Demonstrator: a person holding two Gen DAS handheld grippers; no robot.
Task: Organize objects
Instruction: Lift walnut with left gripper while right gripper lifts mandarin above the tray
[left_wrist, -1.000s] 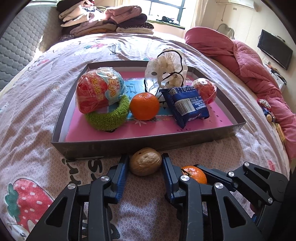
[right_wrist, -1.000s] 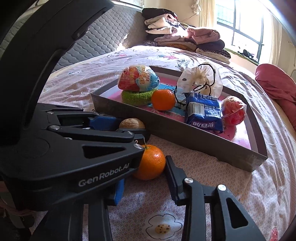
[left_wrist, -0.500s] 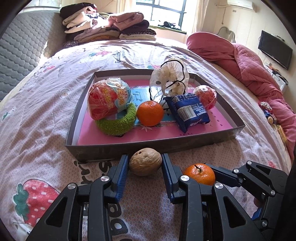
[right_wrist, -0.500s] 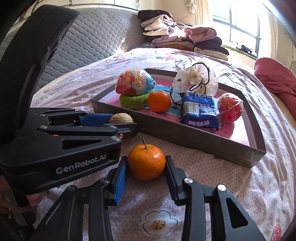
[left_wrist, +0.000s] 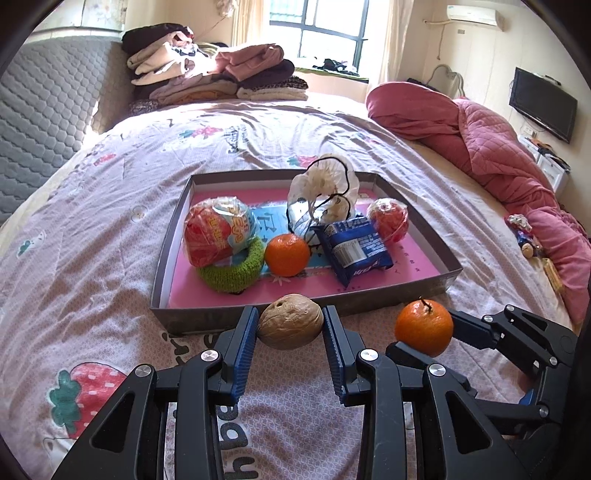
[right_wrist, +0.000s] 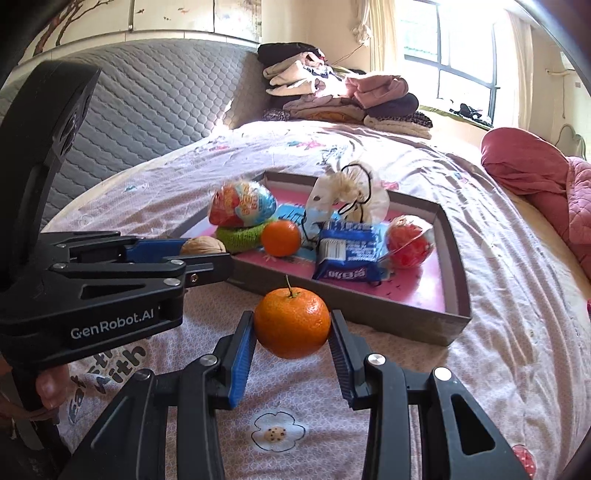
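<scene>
My left gripper (left_wrist: 290, 326) is shut on a brown walnut (left_wrist: 290, 326) and holds it above the bedsheet, just in front of the grey tray (left_wrist: 207, 321). My right gripper (right_wrist: 291, 325) is shut on an orange tangerine (right_wrist: 291, 323), lifted in front of the tray's near wall (right_wrist: 388, 317). The tangerine also shows in the left wrist view (left_wrist: 424, 327). The walnut also shows in the right wrist view (right_wrist: 202, 245). The tray holds a second tangerine (left_wrist: 287, 254), a green knitted ring (left_wrist: 232, 275), a red-and-blue snack bag (left_wrist: 218, 236), a blue packet (left_wrist: 352, 251), a white drawstring bag (left_wrist: 325, 192) and a red wrapped ball (left_wrist: 388, 219).
The tray lies on a bed with a patterned sheet (left_wrist: 92, 258). A pink quilt (left_wrist: 498, 155) is heaped at the right. Folded clothes (left_wrist: 214, 77) are stacked at the far end. A grey padded headboard (right_wrist: 140, 110) stands at the left.
Both grippers have risen off the sheet with the walnut and the tangerine in them. The tray now sits lower and farther away in both views.
</scene>
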